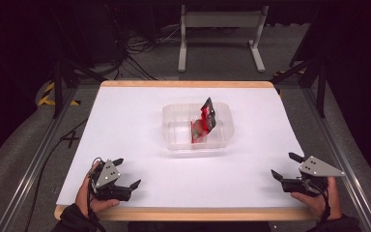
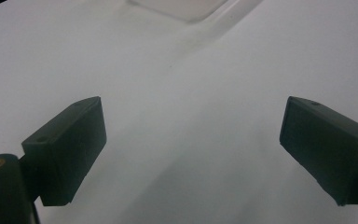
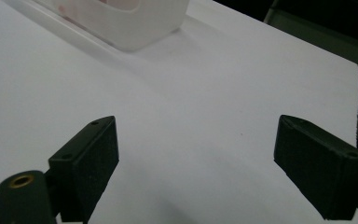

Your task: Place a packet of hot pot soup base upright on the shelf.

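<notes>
**Both grippers parked wide, tub waiting in the middle**

The left gripper [image 1: 125, 173] sits at the lower left of the high view, a hand wrapped around its body, jaws spread apart with nothing between them. Its own camera confirms it: the two black jaws stand far to either side of bare white surface. The right gripper [image 1: 284, 166] mirrors it at the lower right, also released and empty, jaws pointing inward toward the middle of the table [image 1: 125, 121]. From where I stand this looks like a rest pose, each tool drawn to its own near corner so the centre is left clear.

Out from there, just above the middle of the frame, a clear plastic tub [image 1: 171, 130] stands well apart from both tools. A red packet [image 1: 207, 116] is propped inside it, tilted, its top edge poking above the rim. Something reddish lies lower in the tub beneath it; I can't quite tell whether that is a second packet or the same one folded. A corner of the tub [image 3: 135, 28] peeks in at the upper left of the right gripper view, and a pale edge of it [image 2: 182, 7] at the top of the left gripper view, so both tools seem aimed toward it
</notes>
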The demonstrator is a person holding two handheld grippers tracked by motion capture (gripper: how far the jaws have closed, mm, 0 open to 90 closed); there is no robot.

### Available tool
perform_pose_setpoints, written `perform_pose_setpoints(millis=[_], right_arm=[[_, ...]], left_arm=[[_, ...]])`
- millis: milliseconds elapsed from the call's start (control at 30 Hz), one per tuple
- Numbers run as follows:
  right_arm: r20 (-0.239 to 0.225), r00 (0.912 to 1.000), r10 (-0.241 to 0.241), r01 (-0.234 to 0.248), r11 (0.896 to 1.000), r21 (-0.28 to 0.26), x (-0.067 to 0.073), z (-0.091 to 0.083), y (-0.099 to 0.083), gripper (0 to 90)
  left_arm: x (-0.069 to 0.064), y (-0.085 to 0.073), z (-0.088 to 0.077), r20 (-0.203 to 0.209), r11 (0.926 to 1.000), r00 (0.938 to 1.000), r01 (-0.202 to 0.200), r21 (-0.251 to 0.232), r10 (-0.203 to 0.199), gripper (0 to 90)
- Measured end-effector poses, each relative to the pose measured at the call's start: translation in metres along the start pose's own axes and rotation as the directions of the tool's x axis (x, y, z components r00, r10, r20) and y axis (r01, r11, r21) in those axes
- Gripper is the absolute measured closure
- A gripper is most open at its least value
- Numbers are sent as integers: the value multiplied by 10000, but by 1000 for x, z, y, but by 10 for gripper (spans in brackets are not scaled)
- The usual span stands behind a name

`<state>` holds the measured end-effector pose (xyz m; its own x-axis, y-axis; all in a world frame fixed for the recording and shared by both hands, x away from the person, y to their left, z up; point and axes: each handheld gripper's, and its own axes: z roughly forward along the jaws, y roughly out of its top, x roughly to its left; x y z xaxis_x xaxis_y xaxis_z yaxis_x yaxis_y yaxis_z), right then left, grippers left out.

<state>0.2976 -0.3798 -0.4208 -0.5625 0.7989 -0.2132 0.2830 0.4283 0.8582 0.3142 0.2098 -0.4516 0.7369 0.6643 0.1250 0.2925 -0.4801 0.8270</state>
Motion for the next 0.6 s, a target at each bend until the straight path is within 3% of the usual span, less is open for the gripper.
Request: perform_pose_setpoints(millis=[133,267,400,600], right_arm=[[226,9997,17,-16,10000,-29,-2,-4,-5,144],[444,9976,537,-525,9982,-277,-7,-7,-14,154],[582,9972,462,-445,9986,-301,-7,-8,-20,166],[670,9942,837,-810,9958,-416,-11,-8,-27,162]], left_arm=[[0,0,0,24,10000,10000,18,-33,-17,78],[1,0,0,152,9999,9999,50,-99,-49,80],[0,0,0,265,9999,9996,22,-137,-19,80],[1,0,0,370,9997,9993,109,-196,-101,81]])
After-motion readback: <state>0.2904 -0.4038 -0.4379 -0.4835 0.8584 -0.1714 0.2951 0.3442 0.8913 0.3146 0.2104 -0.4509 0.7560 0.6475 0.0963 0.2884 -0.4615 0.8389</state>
